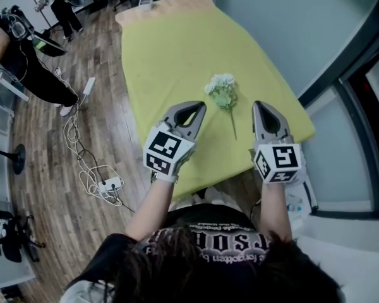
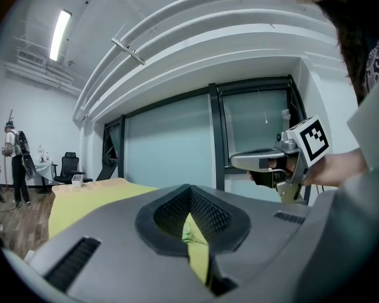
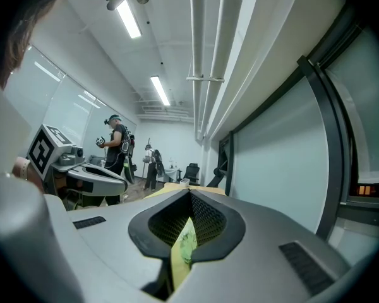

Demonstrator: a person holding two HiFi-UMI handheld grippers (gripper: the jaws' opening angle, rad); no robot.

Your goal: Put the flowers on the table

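Note:
A sprig of white flowers [image 1: 221, 85] with a thin green stem lies flat on the table's yellow-green cloth [image 1: 170, 55], near the front edge. It lies between my two grippers and touches neither. My left gripper [image 1: 200, 106] hovers just left of the blossoms, shut and empty. On the stem's right, my right gripper [image 1: 259, 105] is shut with nothing in it. In the left gripper view the left gripper [image 2: 188, 190] has its jaw tips together, and the right gripper [image 2: 260, 161] shows beyond. The right gripper [image 3: 189, 196] is likewise shut in its own view. A sliver of green flower [image 3: 187, 245] shows through its slot.
Wooden floor to the left holds a white power strip [image 1: 108, 184] and loose cables. A person in black [image 1: 25, 62] stands at far left. A glass wall with dark frames [image 1: 341, 74] runs close along the table's right. A small white object [image 1: 145, 0] sits at the table's far end.

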